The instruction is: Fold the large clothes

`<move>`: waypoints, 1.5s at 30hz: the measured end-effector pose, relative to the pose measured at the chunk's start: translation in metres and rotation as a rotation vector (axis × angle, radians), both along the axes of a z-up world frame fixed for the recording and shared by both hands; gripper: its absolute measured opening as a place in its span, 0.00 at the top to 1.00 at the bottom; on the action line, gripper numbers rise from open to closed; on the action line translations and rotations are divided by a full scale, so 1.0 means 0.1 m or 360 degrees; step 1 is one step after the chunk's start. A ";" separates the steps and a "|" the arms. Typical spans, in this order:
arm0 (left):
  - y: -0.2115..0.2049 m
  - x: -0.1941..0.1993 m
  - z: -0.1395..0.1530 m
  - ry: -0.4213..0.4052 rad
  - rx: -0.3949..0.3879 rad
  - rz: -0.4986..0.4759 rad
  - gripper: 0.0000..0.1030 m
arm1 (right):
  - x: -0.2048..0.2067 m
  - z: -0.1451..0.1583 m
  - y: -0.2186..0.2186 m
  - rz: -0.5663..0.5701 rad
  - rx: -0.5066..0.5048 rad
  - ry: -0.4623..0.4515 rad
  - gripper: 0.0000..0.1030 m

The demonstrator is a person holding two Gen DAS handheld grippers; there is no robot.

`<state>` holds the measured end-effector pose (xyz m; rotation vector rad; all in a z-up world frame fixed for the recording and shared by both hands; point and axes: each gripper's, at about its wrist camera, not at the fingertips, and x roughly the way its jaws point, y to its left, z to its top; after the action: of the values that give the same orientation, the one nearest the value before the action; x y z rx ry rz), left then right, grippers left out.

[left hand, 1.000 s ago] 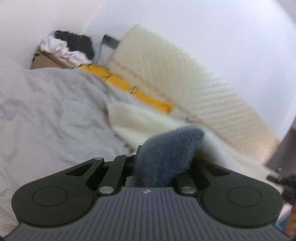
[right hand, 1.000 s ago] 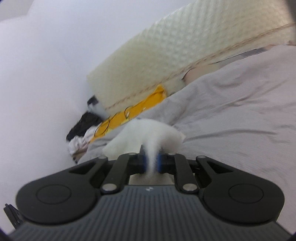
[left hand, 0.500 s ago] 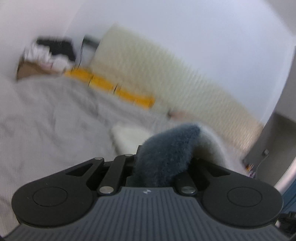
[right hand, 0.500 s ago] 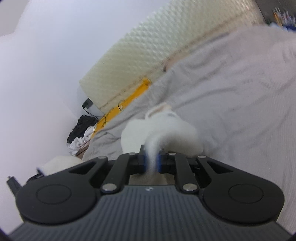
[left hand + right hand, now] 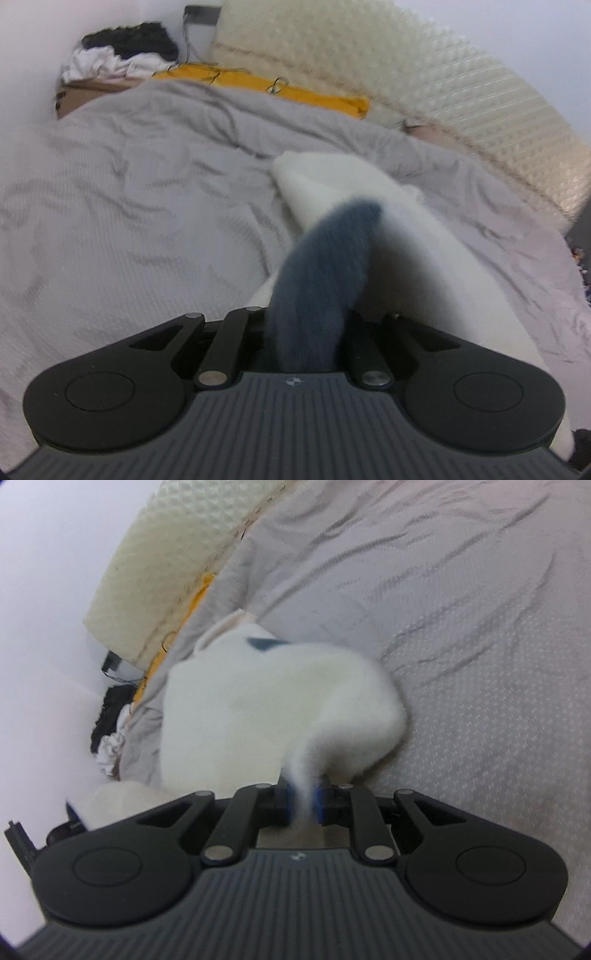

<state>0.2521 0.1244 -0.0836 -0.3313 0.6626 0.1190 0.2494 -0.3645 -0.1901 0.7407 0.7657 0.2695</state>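
A large fluffy white garment (image 5: 369, 192) with a blue-grey part (image 5: 325, 266) lies partly on the grey bed cover (image 5: 147, 206). My left gripper (image 5: 306, 332) is shut on the blue-grey part, which rises out of the jaws and hides the fingertips. In the right wrist view the white garment (image 5: 258, 709) bulges in a heap just ahead, with a small blue-grey patch showing at its far edge. My right gripper (image 5: 303, 801) is shut on a thin white fold of it, pinched between the blue pads (image 5: 318, 806). Both views are blurred by motion.
A cream quilted headboard (image 5: 424, 74) runs along the far side of the bed, with a yellow cloth (image 5: 295, 90) at its foot. Black and white clothes (image 5: 122, 51) are piled on a cardboard box in the far corner. Wrinkled grey bed cover (image 5: 461, 646) stretches to the right.
Both grippers have come down toward the bed with the garment still in them. The white fleece has spread out lower and closer onto the cover, and both views have tilted.
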 end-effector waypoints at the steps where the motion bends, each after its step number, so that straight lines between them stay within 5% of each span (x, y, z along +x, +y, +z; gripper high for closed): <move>1: -0.02 0.07 -0.10 0.0031 -0.0002 0.0018 0.90 | 0.02 -0.04 0.00 0.0005 -0.0017 0.0011 0.84; 5: -0.10 0.26 -0.32 0.0089 0.0051 0.0037 0.90 | 0.13 -0.19 -0.05 0.0001 0.0014 0.0062 0.84; 11: -0.15 0.13 -0.23 0.0031 0.0099 0.0015 0.89 | 0.16 -0.19 -0.04 0.0010 0.0004 0.0050 0.83; 16: -0.20 -0.28 0.02 -0.0036 0.0049 -0.0067 0.43 | 0.07 -0.08 0.01 0.0029 -0.0124 0.0012 0.80; 20: -0.27 -0.71 0.27 -0.0108 0.0078 -0.0140 0.38 | -0.06 0.04 0.08 0.0066 -0.0281 -0.0029 0.62; 21: -0.28 -0.80 0.32 -0.0116 0.0073 -0.0165 0.36 | -0.10 0.07 0.09 0.0065 -0.0305 -0.0037 0.51; 24: -0.37 -1.04 0.41 -0.0127 0.0082 -0.0235 0.35 | -0.23 0.17 0.09 0.0022 -0.0402 -0.0056 0.25; 25: -0.40 -1.11 0.43 -0.0134 0.0073 -0.0256 0.35 | -0.27 0.20 0.08 0.0012 -0.0414 -0.0073 0.24; 37: -1.08 -1.49 0.28 -0.0058 0.0209 -0.0676 0.34 | -0.59 0.49 0.10 0.0043 -0.0490 -0.0230 0.25; 45: -1.65 -1.57 0.04 -0.0055 0.0612 -0.0917 0.34 | -0.52 0.47 0.18 0.0037 -0.0518 -0.0202 0.25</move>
<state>0.0953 -0.0411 -0.0797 0.2328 0.6628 -0.3069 0.1974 -0.3463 -0.1435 0.4033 0.6771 0.2042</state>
